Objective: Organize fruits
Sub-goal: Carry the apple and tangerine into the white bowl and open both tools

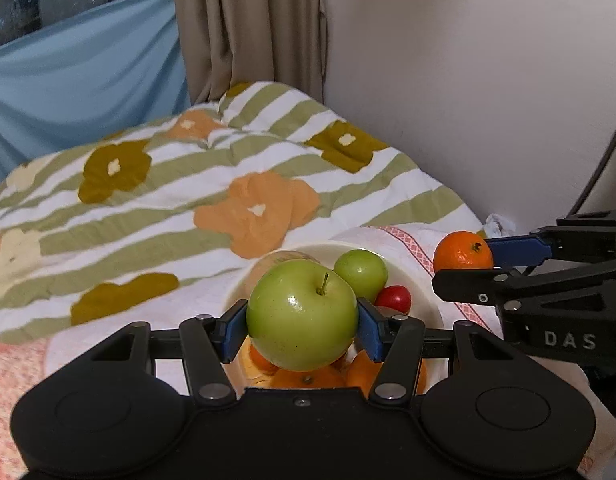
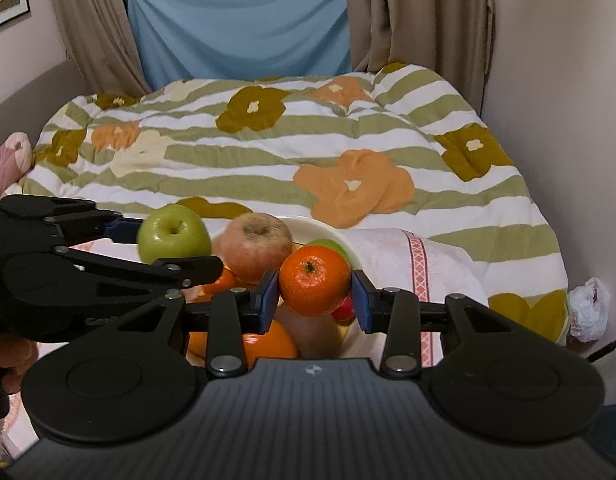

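Observation:
My left gripper (image 1: 302,320) is shut on a green apple (image 1: 302,314) and holds it above a white bowl (image 1: 432,300) of fruit. In the bowl lie a small green fruit (image 1: 361,273), a red tomato (image 1: 394,298) and oranges (image 1: 308,378). My right gripper (image 2: 315,290) is shut on a mandarin (image 2: 315,280) above the same bowl (image 2: 350,246). A reddish apple (image 2: 256,246) sits in the bowl. The green apple (image 2: 173,238) and the left gripper (image 2: 180,248) show at the left of the right wrist view. The mandarin (image 1: 463,251) shows at the right of the left wrist view.
The bowl rests on a white and pink towel (image 2: 420,264) on a bed with a striped flowered quilt (image 2: 268,152). A wall (image 1: 468,80) runs along the right. Curtains (image 2: 412,16) and a blue sheet (image 2: 244,24) hang behind. A crumpled white bag (image 2: 588,308) lies at the bed's right edge.

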A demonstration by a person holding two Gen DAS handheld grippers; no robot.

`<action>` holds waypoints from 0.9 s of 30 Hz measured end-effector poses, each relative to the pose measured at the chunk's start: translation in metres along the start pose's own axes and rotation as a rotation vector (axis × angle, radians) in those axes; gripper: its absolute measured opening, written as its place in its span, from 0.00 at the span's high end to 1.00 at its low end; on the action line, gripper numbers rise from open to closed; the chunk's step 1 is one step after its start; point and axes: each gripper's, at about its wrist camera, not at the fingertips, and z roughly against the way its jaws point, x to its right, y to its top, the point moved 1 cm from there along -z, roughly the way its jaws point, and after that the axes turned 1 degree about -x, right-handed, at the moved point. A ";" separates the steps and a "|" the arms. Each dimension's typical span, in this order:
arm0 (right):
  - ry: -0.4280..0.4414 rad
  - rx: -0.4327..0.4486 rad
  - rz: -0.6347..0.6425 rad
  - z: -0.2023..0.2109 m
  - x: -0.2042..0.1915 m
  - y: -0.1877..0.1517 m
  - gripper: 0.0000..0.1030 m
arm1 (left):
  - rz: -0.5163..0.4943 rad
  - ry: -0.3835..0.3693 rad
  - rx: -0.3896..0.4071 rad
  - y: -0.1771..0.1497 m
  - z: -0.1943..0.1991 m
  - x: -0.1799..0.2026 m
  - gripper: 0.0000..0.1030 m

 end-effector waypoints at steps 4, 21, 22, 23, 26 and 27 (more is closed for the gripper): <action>0.023 -0.010 0.009 -0.013 0.013 0.000 0.48 | 0.019 0.017 -0.025 0.001 -0.021 0.005 0.42; 0.079 -0.042 0.027 -0.039 0.029 0.008 0.48 | 0.086 0.087 -0.021 -0.003 -0.011 0.000 0.15; 0.082 -0.042 0.031 -0.038 0.027 0.009 0.48 | 0.085 0.095 -0.017 -0.002 -0.007 -0.002 0.15; 0.088 -0.043 0.034 -0.039 0.026 0.011 0.48 | 0.087 0.101 -0.014 -0.003 -0.002 -0.004 0.14; 0.110 -0.052 0.028 -0.042 0.022 0.013 0.48 | 0.092 0.117 -0.009 -0.004 0.011 -0.009 0.14; 0.119 -0.056 0.028 -0.043 0.021 0.014 0.48 | 0.092 0.124 -0.010 -0.005 0.014 -0.009 0.14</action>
